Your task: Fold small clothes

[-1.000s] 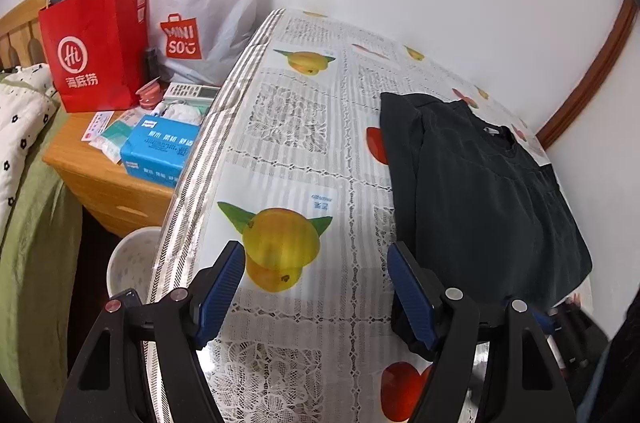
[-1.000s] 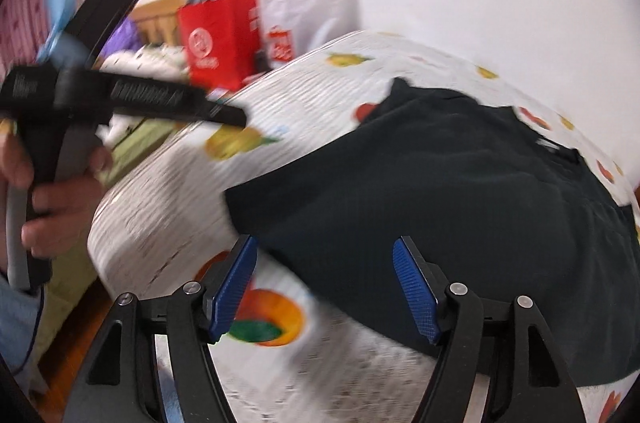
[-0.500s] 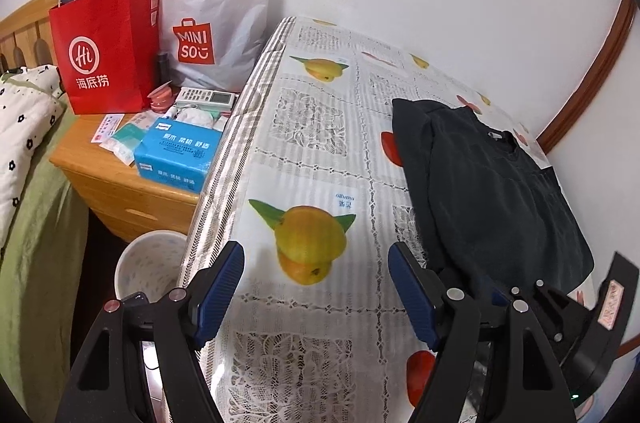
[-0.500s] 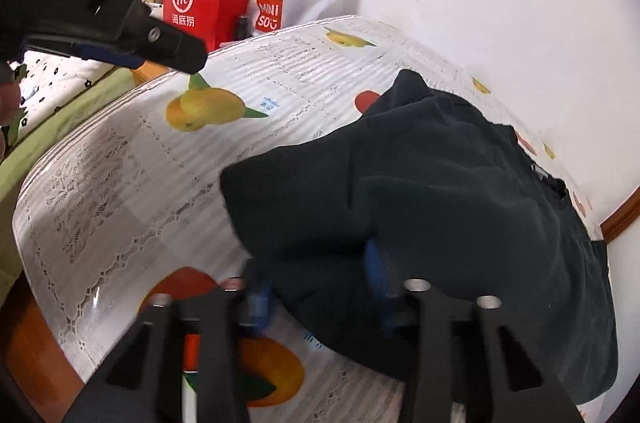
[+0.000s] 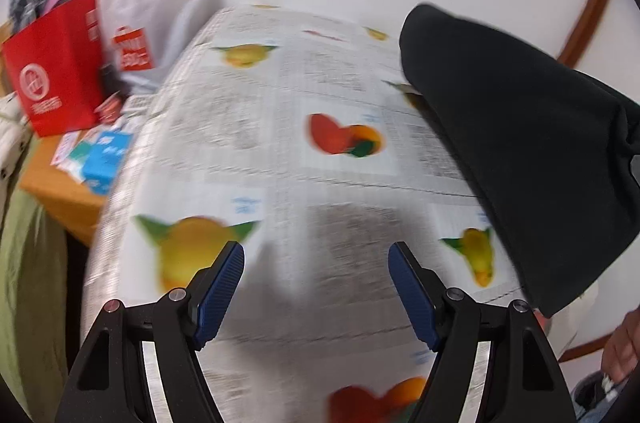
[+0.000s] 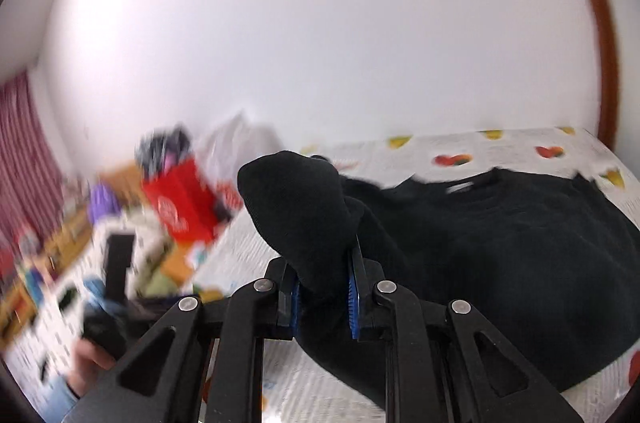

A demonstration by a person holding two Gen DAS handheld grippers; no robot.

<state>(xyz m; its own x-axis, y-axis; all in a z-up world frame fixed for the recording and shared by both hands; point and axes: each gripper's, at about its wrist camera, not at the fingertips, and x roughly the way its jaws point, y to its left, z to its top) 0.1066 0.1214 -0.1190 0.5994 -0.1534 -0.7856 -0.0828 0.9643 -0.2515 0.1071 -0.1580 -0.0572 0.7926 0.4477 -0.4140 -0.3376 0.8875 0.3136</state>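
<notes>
Two grippers, right gripper (image 6: 323,293) clamping dark shirt (image 6: 500,247), left gripper (image 5: 316,287) spread apart

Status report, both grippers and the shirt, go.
Right gripper shut on black shirt, near corner lifted off the tablecloth. Left gripper open, empty, above the cloth. Nothing in the way.

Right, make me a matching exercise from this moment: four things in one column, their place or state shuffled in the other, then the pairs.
Things:
1. left gripper
2. right gripper
3. dark shirt
4. red paper bag

States:
A. stands on the wooden nightstand beside the table
B. open, holding nothing, above the fruit-print tablecloth
C. one edge lifted, the rest lying on the table
D. shut on cloth

Pairs: 1-B, 2-D, 3-C, 4-A
</notes>
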